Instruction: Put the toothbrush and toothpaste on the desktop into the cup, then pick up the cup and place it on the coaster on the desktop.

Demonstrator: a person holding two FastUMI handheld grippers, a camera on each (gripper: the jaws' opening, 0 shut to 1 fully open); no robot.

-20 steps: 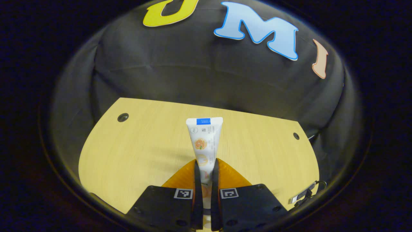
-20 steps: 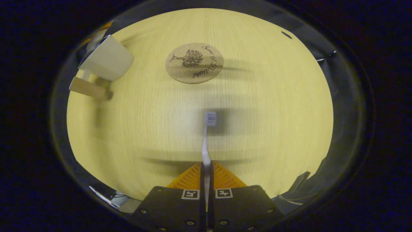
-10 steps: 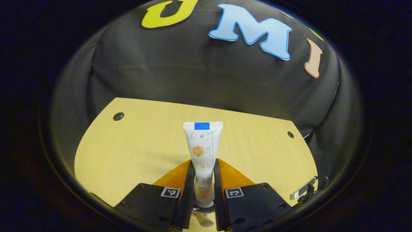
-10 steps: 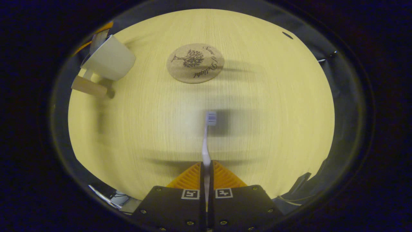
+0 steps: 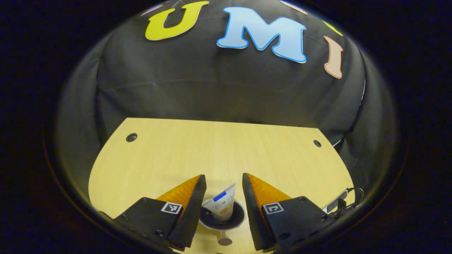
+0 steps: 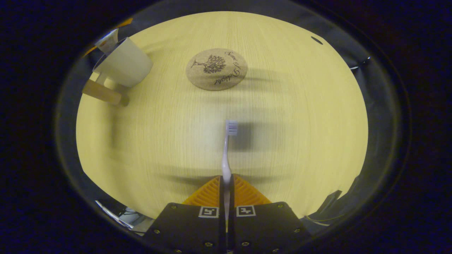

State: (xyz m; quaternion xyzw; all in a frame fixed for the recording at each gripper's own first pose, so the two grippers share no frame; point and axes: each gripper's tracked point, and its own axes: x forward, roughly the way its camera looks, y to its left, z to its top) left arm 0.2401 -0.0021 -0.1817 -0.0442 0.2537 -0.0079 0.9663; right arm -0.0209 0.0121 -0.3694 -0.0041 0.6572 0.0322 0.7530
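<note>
With the toothpaste (image 5: 222, 207) standing in the cup (image 5: 222, 220) below the released left hand-held gripper (image 5: 221, 187), the right hand-held gripper (image 6: 226, 181) grips the toothbrush (image 6: 227, 148) over the bench (image 6: 300, 116), likely cup-bound next, coaster (image 6: 216, 69) waiting.

One toothpaste tube (image 5: 221, 207), one toothbrush (image 6: 227, 148), one cup (image 6: 123, 67), one coaster (image 6: 216, 69), two desktop holes (image 5: 131, 137)

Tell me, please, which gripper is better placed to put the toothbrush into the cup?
The right gripper: it is shut on the toothbrush. The left gripper is open above the cup, where the toothpaste already stands.
</note>
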